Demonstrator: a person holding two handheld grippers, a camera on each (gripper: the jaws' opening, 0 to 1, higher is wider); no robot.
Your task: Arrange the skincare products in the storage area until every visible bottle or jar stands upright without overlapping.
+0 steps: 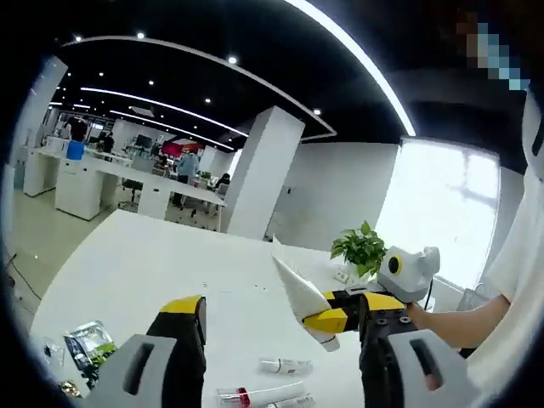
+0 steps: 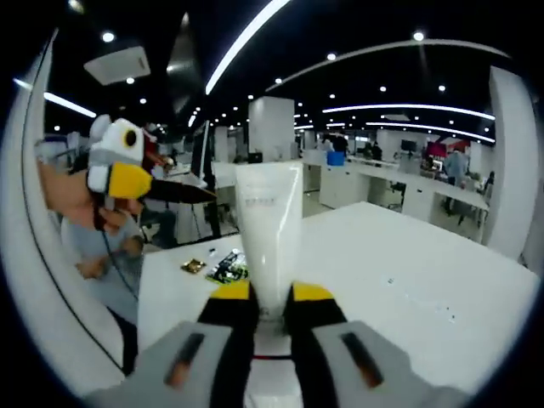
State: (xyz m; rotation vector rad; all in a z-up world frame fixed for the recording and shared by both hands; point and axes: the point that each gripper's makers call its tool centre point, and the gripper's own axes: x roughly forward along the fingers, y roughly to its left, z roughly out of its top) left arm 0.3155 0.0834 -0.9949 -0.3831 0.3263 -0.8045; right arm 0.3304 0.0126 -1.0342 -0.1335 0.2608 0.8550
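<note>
White table (image 2: 408, 272), pinched white tube (image 2: 269, 246)

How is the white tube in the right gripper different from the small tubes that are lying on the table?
The white tube is held off the table by the right gripper; the small tubes lie flat on the table. The white tube is opaque white and looks larger; the small tubes look clear, with red parts.

1. White squeeze tube (image 2: 268, 246): upright in the right gripper view, flat crimped end at 12 o'clock, lower end clamped between yellow-tipped jaws
2. Three small clear bottles (image 1: 285, 366), lying flat on white table at 6 o'clock, left gripper view
</note>
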